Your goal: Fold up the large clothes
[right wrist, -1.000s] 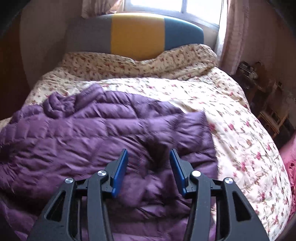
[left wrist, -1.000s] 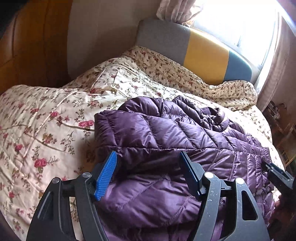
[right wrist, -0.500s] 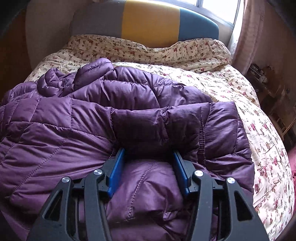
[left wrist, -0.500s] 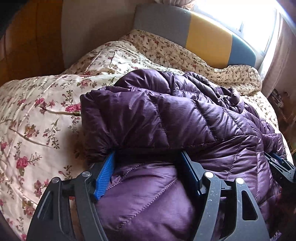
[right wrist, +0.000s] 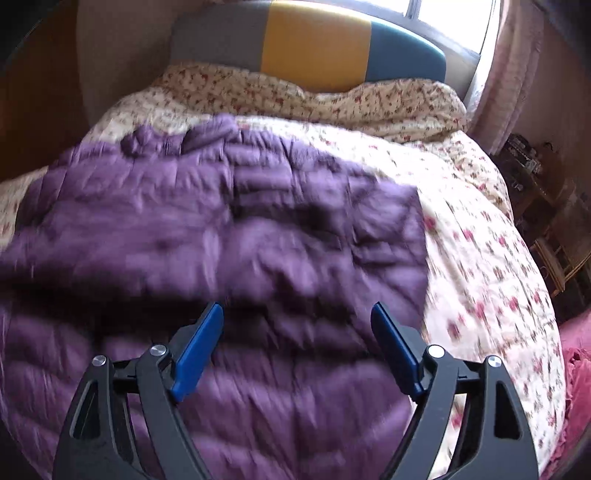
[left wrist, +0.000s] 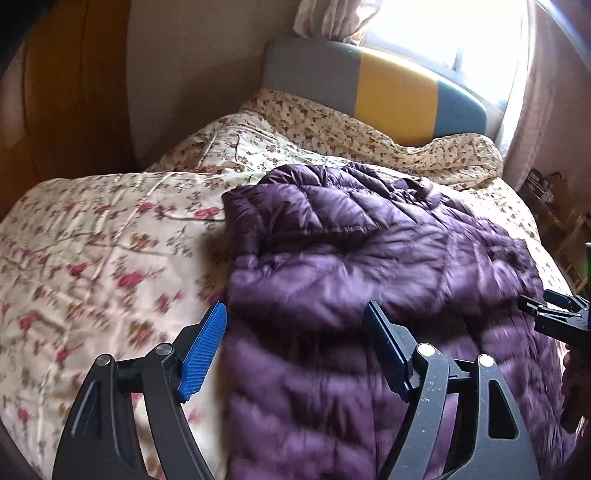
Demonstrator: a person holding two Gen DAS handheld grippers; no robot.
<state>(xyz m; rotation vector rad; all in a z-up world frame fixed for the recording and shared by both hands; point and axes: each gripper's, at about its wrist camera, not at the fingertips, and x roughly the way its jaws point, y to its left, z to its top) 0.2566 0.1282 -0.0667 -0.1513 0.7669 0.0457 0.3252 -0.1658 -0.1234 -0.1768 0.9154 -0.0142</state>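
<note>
A purple quilted down jacket (left wrist: pixel 369 258) lies folded over on the floral bedspread (left wrist: pixel 92 258). It also fills the right wrist view (right wrist: pixel 221 240). My left gripper (left wrist: pixel 295 325) is open and empty above the jacket's near left edge. My right gripper (right wrist: pixel 297 317) is open and empty above the jacket's near right part. The right gripper's tip shows at the right edge of the left wrist view (left wrist: pixel 554 314). Both views are blurred by motion.
A grey, yellow and blue headboard (right wrist: pixel 314 48) stands at the far end under a bright window (left wrist: pixel 461 33). Wooden furniture (right wrist: pixel 546 192) stands right of the bed. A wooden wardrobe (left wrist: pixel 55 110) is at the left. Something pink (right wrist: pixel 576 387) lies at the lower right.
Both grippers have pulled back and up from the jacket, and their jaws stand wider. The raised fold they were pressed against now lies flat on the jacket.
</note>
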